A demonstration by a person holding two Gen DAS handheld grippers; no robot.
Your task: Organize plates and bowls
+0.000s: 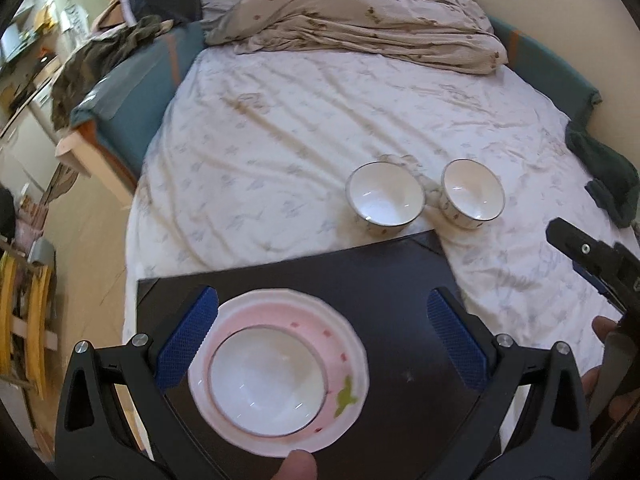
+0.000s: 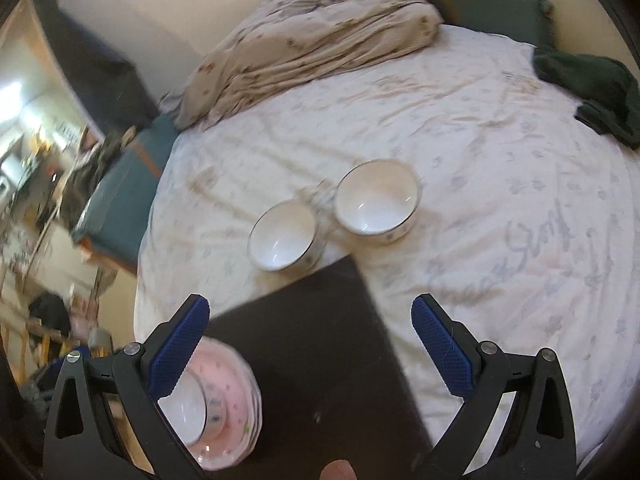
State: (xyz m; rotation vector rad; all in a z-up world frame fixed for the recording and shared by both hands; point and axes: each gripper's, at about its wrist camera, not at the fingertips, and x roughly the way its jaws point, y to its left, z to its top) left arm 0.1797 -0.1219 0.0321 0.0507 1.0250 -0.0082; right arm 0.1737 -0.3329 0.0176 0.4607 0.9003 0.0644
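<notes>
Rumpled white bedding [image 1: 280, 128] with a faint grey print covers a bed, and a beige quilt [image 1: 360, 12] is heaped at its far end. A dark green cloth [image 2: 592, 88] lies near the bed's right edge. On the near part of the bed sits a flat black board [image 1: 380, 280].

A pink plate [image 1: 344, 344] with scalloped white rim rests on the board's left part, and a white bowl [image 1: 266, 380] sits inside it. In the right wrist view the plate appears to top a small stack, though blur makes that uncertain. Two more white bowls with dark rims stand upright on the bedding just beyond the board's far edge: the left bowl [image 1: 385, 199] and the right bowl [image 1: 473, 194], near each other but apart.

The left hand-held gripper [image 1: 322, 336] hangs over the board with its blue-padded fingers spread wide, the plate between them, gripping nothing. The right hand-held gripper [image 2: 310, 344] is likewise spread and holds nothing, above the board's right side; in the left wrist view it shows at the right edge [image 1: 588, 256].
</notes>
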